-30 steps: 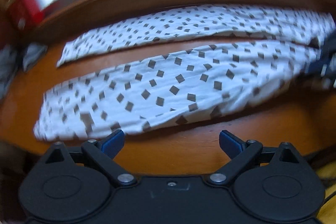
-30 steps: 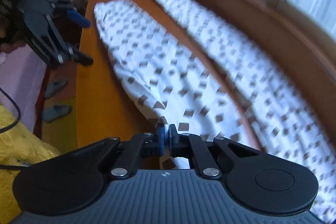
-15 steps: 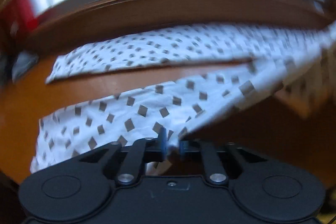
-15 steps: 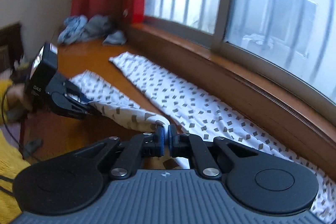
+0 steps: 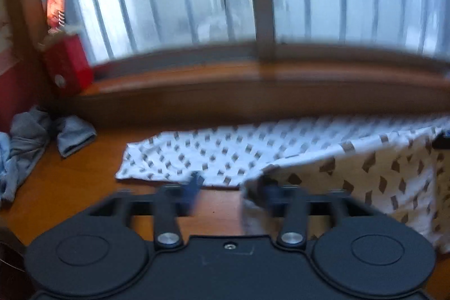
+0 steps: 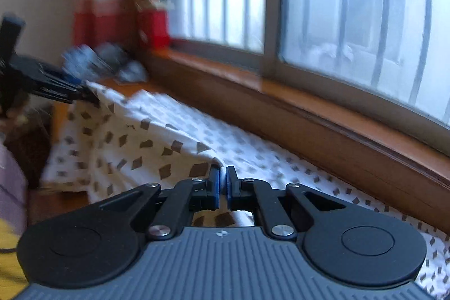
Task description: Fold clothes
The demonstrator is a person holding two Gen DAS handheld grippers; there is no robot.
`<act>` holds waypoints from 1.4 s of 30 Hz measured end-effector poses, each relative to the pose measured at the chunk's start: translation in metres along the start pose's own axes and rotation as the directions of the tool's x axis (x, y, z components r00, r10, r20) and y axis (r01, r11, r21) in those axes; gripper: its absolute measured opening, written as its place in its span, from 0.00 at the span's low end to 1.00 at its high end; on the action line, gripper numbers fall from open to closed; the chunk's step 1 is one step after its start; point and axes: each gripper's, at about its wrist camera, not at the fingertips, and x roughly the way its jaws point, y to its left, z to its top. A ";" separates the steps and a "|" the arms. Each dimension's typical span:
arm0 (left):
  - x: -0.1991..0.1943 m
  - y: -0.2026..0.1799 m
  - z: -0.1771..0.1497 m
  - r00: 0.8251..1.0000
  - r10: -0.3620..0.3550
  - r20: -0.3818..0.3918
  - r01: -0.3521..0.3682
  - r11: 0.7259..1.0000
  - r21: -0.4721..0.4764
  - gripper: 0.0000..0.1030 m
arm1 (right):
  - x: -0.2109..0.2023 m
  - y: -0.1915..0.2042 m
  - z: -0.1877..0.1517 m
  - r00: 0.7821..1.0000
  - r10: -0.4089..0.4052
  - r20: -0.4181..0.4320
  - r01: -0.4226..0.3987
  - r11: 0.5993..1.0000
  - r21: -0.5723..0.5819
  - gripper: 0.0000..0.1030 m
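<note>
**Left-wrist view: patterned cloth lifted for a fold, one tool letting go**

Left-wrist view showed the left tool [image 5: 229, 187] with its jaws opening; cloth still hung against the right-hand finger, yet nothing was pressed between the pads. In the right-wrist view the right tool [image 6: 222, 182] had its blue pads pressed together, pinching an edge of the patterned garment [image 6: 146, 139].

The garment's near half was raised off the wooden table [image 5: 70, 187] into a tent, while the far half [image 5: 213, 151] lay flat along the sill at mid-frame. The step in hand looked like carrying the near half over the far one. With one side slipping free, the next move probably called for a fresh grip on the left corner, then laying both corners down evenly so the edges met.

At left of the left-wrist frame, a heap of grey and blue clothes [image 5: 31, 137] waited. A red box [image 5: 69, 66] stood on the sill; its contents could not be told through the blur.
</note>
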 end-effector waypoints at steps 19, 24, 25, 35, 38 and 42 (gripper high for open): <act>0.004 0.025 -0.045 0.945 -0.138 -0.296 0.045 0.953 -0.301 0.92 | 0.022 0.038 -0.025 0.970 -0.243 -0.027 0.244 0.968 0.056 0.67; -0.008 0.031 -0.058 0.944 -0.070 -0.322 0.010 0.983 -0.185 0.92 | 0.008 0.055 -0.026 0.978 -0.205 -0.031 0.207 0.973 0.103 0.67; -0.009 0.034 -0.060 0.946 -0.067 -0.316 0.012 0.985 -0.173 0.92 | 0.007 0.059 -0.024 0.980 -0.194 -0.045 0.198 0.974 0.112 0.67; 0.023 0.110 -0.072 0.938 -0.206 -0.279 0.206 0.978 -0.028 0.95 | 0.015 0.165 -0.026 0.963 -0.212 -0.166 0.259 0.899 0.353 0.68; 0.029 0.143 -0.073 0.928 -0.256 -0.272 0.279 0.959 0.052 0.95 | 0.030 0.213 -0.020 0.939 -0.288 -0.188 0.340 0.856 0.390 0.68; 0.037 0.172 -0.078 0.914 -0.290 -0.284 0.326 0.941 0.092 0.95 | 0.051 0.261 -0.007 0.923 -0.333 -0.194 0.384 0.842 0.379 0.68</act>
